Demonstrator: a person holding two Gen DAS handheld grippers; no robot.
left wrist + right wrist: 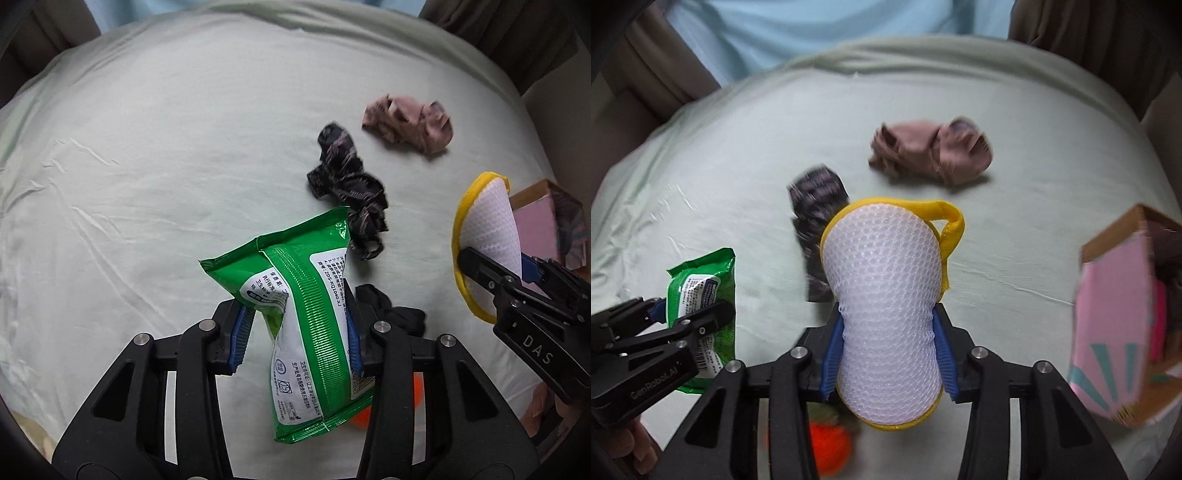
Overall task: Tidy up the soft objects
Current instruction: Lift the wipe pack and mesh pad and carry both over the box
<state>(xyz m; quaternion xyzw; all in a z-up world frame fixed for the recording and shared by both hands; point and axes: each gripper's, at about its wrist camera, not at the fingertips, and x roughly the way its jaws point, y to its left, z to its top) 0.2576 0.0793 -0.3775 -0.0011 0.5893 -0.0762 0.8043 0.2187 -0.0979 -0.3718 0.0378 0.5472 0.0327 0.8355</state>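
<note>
My left gripper (295, 314) is shut on a green wet-wipe pack (306, 325) and holds it above the pale green bed sheet (147, 166); the pack also shows in the right wrist view (701, 295). My right gripper (886, 332) is shut on a white mesh sponge with yellow trim (886, 295), squeezed at its middle; it also shows in the left wrist view (487, 229). On the sheet lie a pink cloth (410, 123), a black patterned cloth (351, 188) and a plain black cloth (391, 310).
A pink cardboard box (1123, 325) with cloth inside stands at the right on the bed. An orange soft object (827, 446) lies below my grippers. Curtains hang behind the bed's far edge.
</note>
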